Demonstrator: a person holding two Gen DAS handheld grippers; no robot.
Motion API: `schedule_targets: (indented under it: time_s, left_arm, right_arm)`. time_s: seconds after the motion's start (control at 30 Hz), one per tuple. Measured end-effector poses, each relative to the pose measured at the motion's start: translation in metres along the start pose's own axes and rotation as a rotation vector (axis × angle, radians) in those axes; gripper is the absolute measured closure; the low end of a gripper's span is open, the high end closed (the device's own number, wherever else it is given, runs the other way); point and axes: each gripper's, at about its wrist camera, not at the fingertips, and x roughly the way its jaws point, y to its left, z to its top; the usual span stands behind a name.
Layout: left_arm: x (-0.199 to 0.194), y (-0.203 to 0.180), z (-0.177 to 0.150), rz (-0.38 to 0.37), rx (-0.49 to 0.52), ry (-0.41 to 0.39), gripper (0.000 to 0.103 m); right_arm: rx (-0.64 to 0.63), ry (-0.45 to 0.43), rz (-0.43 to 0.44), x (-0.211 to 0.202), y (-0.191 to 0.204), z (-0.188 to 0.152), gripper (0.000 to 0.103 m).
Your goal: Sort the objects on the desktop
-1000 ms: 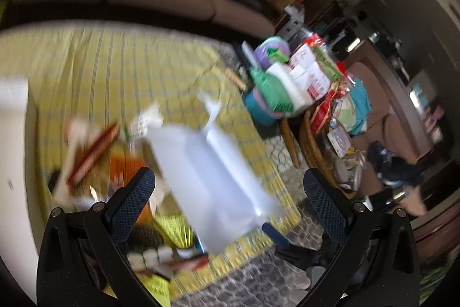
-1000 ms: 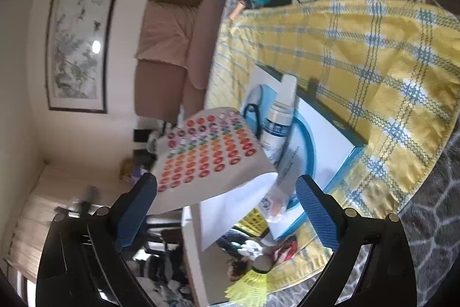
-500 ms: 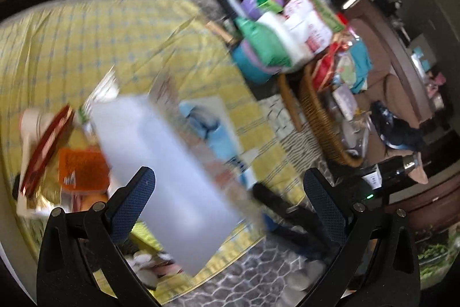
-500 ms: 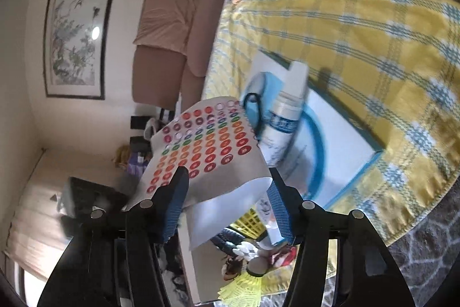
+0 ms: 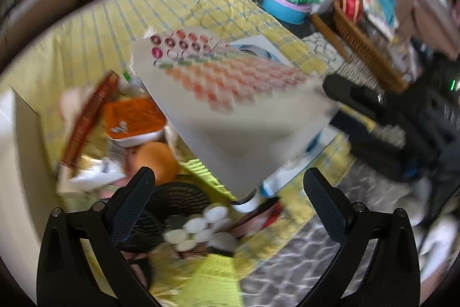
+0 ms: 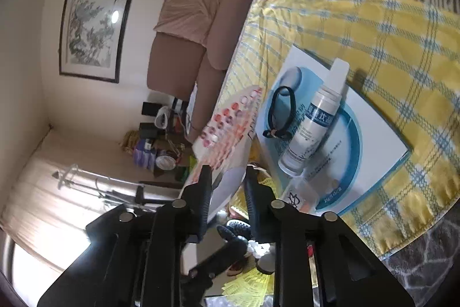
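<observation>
The right gripper (image 6: 225,177) had just been closing its jaws, and its two fingers were clamped on the lower corner of the sticker sheet (image 6: 230,131), which was held in the air above the yellow checked tablecloth (image 6: 388,48), beside the white and blue box (image 6: 373,140) where a white bottle (image 6: 313,120) and a black hair tie (image 6: 283,111) lay. The left gripper (image 5: 227,197) was wide open with nothing between its fingers, above a black basket (image 5: 175,200), an orange-lidded tub (image 5: 132,117) and an orange fruit (image 5: 156,160).

Woven cloth tablecloth (image 6: 388,53), glossy paper sticker sheet (image 5: 230,82)
</observation>
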Motion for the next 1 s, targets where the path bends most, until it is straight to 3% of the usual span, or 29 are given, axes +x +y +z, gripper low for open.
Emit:
schedule_targets:
  time_s: [0.13, 0.27, 0.33, 0.43, 0.57, 0.63, 0.67, 0.7, 0.73, 0.77, 0.9, 1.0]
  left_arm:
    - [-0.021, -0.021, -0.016, 0.193, 0.163, -0.09, 0.0]
    - [-0.052, -0.043, -0.033, 0.381, 0.355, -0.262, 0.0]
    - [-0.054, -0.058, -0.035, 0.442, 0.445, -0.311, 0.0]
    - [-0.04, -0.077, -0.027, 0.525, 0.564, -0.312, 0.0]
    - [-0.014, -0.089, -0.019, 0.572, 0.663, -0.285, 0.0]
    - [-0.006, -0.092, -0.021, 0.545, 0.691, -0.281, 0.004]
    - [-0.001, -0.093, -0.019, 0.534, 0.691, -0.278, 0.014]
    - [0.002, -0.091, -0.018, 0.506, 0.677, -0.271, 0.039]
    - [0.004, -0.088, -0.015, 0.481, 0.658, -0.258, 0.054]
    - [0.007, -0.083, -0.011, 0.452, 0.629, -0.241, 0.079]
    - [0.001, -0.061, 0.0, 0.327, 0.494, -0.241, 0.092]
    - [-0.021, -0.038, 0.007, 0.188, 0.355, -0.257, 0.092]
  right_arm:
    - [0.011, 0.011, -0.012, 0.004, -0.004, 0.0, 0.087]
    - [0.009, 0.007, -0.012, 0.003, -0.001, 0.001, 0.087]
    - [0.0, 0.009, -0.006, 0.003, 0.002, 0.001, 0.088]
    - [-0.019, 0.014, 0.001, 0.003, 0.009, 0.001, 0.088]
    - [-0.039, 0.026, 0.013, 0.006, 0.015, 0.0, 0.089]
    - [-0.02, 0.032, 0.037, 0.007, 0.013, 0.001, 0.09]
    - [-0.016, 0.032, 0.045, 0.007, 0.013, 0.002, 0.09]
    - [-0.017, 0.031, 0.049, 0.007, 0.013, 0.002, 0.09]
    - [-0.023, 0.032, 0.052, 0.007, 0.015, 0.002, 0.09]
    - [-0.026, 0.034, 0.052, 0.007, 0.016, 0.002, 0.09]
    - [-0.018, 0.046, 0.083, 0.004, 0.018, 0.004, 0.088]
    - [-0.02, 0.013, 0.112, -0.007, 0.023, 0.008, 0.063]
